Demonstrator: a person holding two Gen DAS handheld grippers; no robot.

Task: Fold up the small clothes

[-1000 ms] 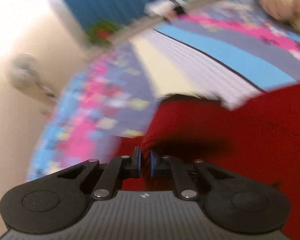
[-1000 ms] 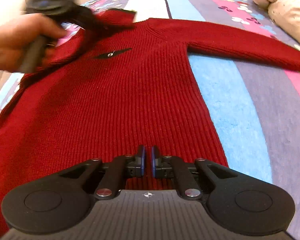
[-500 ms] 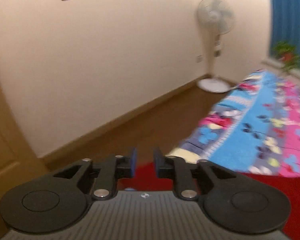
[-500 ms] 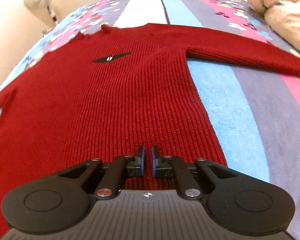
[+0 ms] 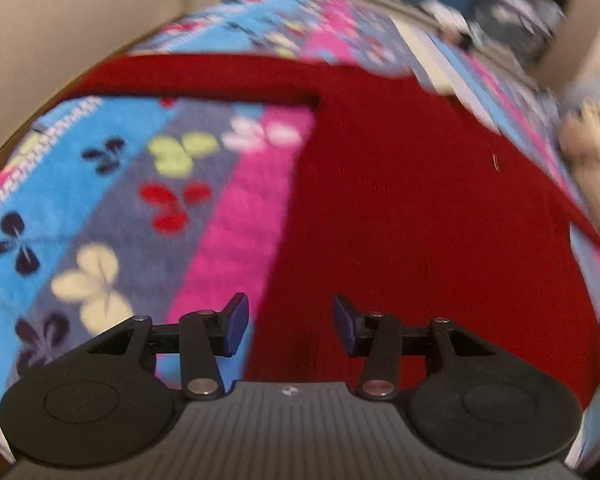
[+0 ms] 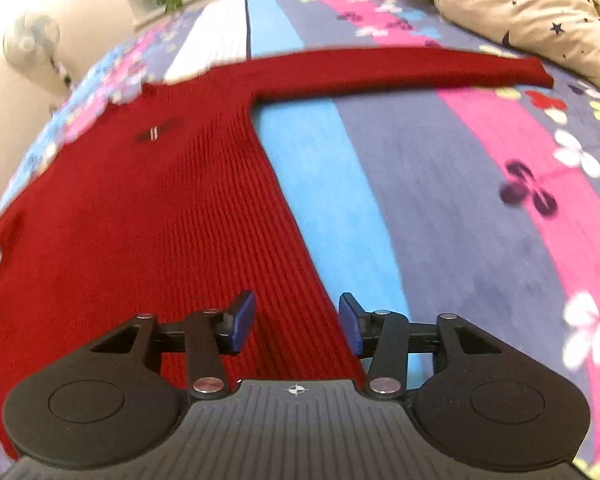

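We have just spread both the left gripper (image 5: 286,322) and the right gripper (image 6: 297,322) wide, holding nothing, at the bottom corners of the flat sweater (image 6: 140,208), ready to start folding.

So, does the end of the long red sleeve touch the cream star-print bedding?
Apart. The right wrist view shows the sleeve cuff lying flat, with a strip of blanket between it and the bedding.

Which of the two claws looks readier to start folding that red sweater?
Probably the right claw: it is open over the red sweater hem corner, with the sleeve sharply in view. The left claw is open at the other edge, its view blurred.
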